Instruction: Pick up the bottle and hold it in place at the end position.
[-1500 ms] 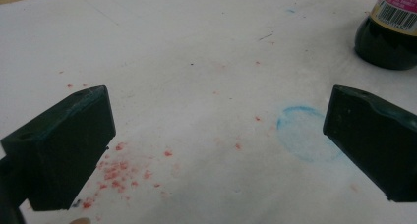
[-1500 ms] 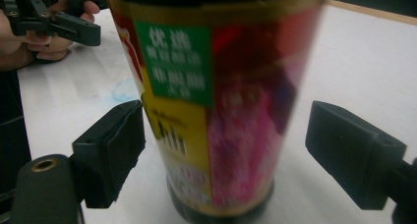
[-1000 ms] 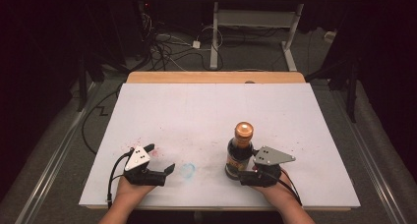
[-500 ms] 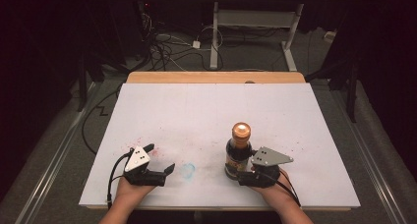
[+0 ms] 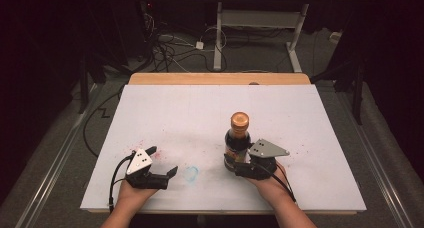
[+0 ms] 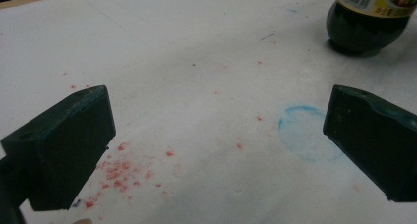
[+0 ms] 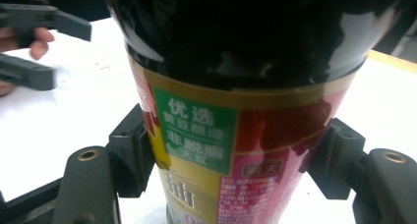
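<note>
A dark glass bottle with an orange screw cap and a red, yellow and green paper label (image 5: 237, 140) stood upright on the white-topped bench (image 5: 300, 118), right of its middle and toward the near edge. The right gripper (image 5: 235, 164) was at the bottle's lower body, on the side nearest the person. In the right gripper view its two black fingers (image 7: 129, 155) pressed against the label (image 7: 231, 150) from either side, one on the left edge and one on the right, so the fingers were grasping the bottle. The grey three-cornered plate (image 5: 268, 149) on top of that gripper sat just right of the bottle in the high view.

The left gripper (image 5: 167, 172) was near the bench's front left, well apart from the bottle. Its fingers (image 6: 64, 145) were released, spread wide with nothing between them but the bench surface. Beneath the left finger lay a scatter of small red specks (image 6: 123, 172), and by the right finger a faint blue ring mark (image 6: 302, 133) was drawn on the surface. In the left gripper view the bottle's rounded dark base showed at the upper right, resting on the bench beyond the blue ring.

Behind the white top ran a strip of bare light wood (image 5: 220, 78).
</note>
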A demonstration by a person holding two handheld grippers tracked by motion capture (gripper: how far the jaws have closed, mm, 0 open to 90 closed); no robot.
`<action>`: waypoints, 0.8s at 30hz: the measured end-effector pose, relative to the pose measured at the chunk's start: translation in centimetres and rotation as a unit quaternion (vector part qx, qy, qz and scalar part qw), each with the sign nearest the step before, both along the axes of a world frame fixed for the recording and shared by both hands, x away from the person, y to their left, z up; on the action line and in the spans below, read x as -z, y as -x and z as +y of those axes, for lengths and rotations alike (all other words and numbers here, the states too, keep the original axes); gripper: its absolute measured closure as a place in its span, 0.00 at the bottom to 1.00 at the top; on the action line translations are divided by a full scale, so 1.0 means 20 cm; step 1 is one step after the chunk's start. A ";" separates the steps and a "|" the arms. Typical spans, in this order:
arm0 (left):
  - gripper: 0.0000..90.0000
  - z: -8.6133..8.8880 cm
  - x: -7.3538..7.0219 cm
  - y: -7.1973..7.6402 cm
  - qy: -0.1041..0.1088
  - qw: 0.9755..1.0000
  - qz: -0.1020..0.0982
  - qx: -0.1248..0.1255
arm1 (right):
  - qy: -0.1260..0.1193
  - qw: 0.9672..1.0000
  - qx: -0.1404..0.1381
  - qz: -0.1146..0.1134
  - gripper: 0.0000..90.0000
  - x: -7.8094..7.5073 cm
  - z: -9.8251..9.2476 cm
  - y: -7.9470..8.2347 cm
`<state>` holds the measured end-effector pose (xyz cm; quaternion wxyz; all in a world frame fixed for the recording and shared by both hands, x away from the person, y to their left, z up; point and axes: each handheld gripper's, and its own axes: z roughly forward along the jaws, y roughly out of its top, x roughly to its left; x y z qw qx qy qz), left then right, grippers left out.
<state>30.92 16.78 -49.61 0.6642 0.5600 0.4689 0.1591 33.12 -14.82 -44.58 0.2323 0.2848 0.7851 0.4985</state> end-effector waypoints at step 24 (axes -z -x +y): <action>0.00 0.00 0.00 0.00 0.002 1.000 -0.001 0.002 | -0.002 0.996 0.085 -0.015 0.36 -0.02 0.22 -0.41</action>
